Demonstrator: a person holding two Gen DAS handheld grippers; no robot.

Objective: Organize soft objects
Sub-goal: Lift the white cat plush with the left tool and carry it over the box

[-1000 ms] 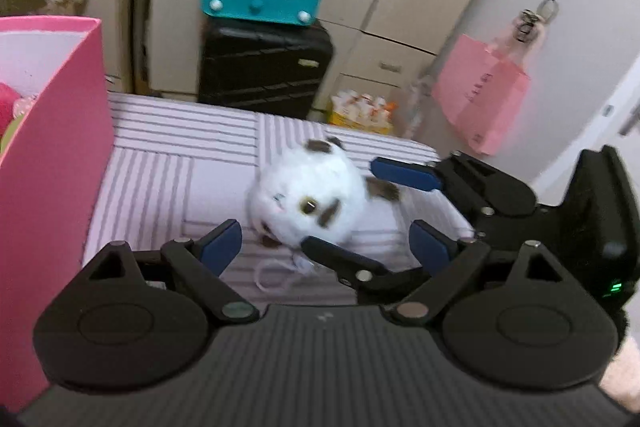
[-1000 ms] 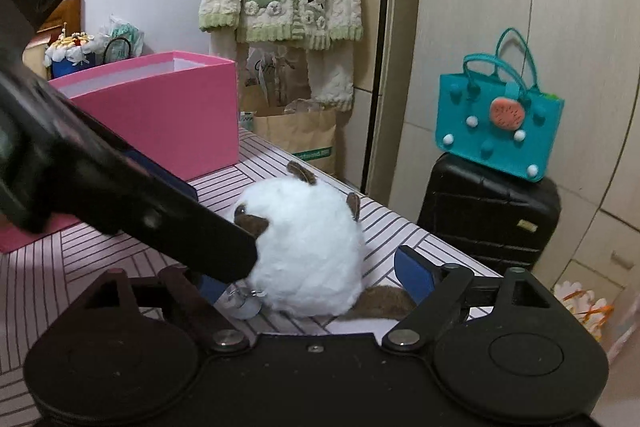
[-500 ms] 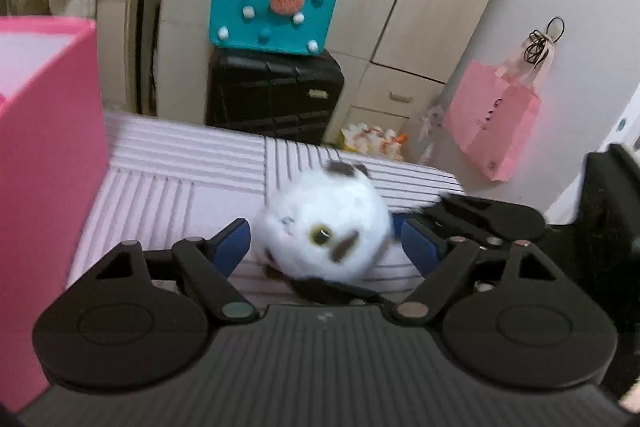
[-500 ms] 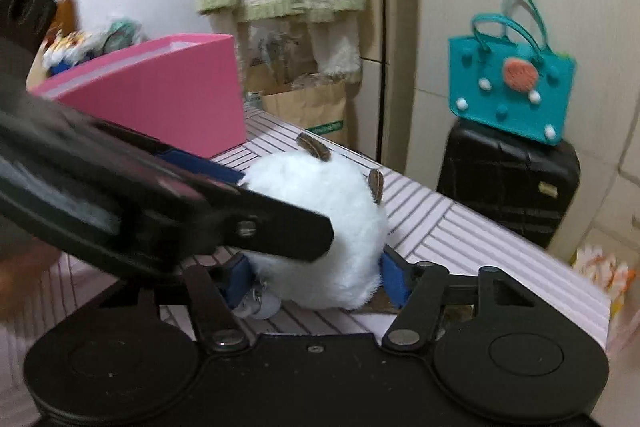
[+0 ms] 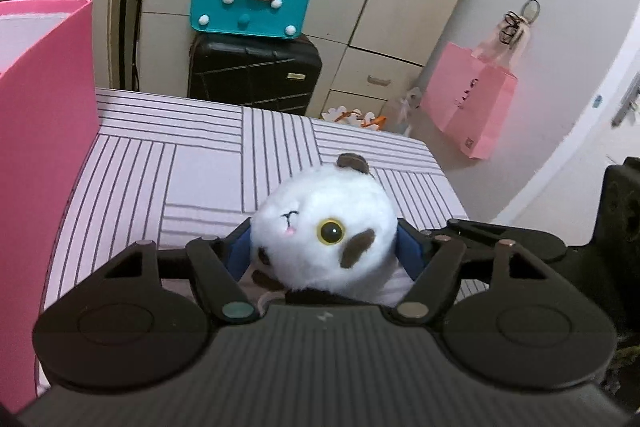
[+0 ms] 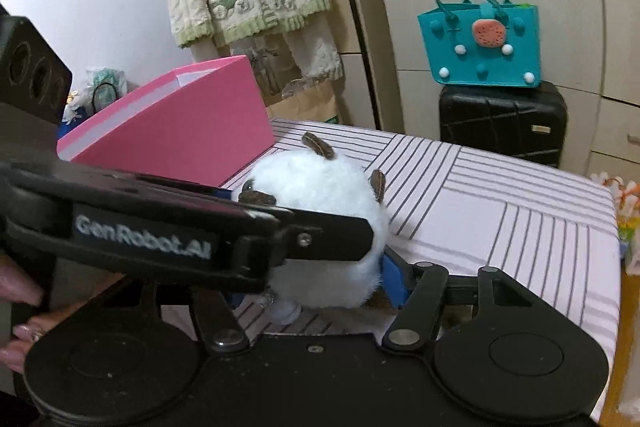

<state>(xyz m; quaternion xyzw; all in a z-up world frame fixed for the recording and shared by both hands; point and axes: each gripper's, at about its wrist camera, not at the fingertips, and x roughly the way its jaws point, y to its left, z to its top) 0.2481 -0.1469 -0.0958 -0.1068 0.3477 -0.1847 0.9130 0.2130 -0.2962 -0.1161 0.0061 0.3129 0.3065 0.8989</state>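
Left wrist view: my left claw is closing, its blue pads now against both sides of the white plush cat, where a second ago they stood wide around it. My right claw has narrowed too and pinches the same toy. It sits on the striped table, beside the pink box, probably its destination.

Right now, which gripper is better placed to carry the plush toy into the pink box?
The left gripper, probably. Its jaws are closing around the plush toy, and the pink box stands on its side. The right gripper also brackets the toy, farther from the box.
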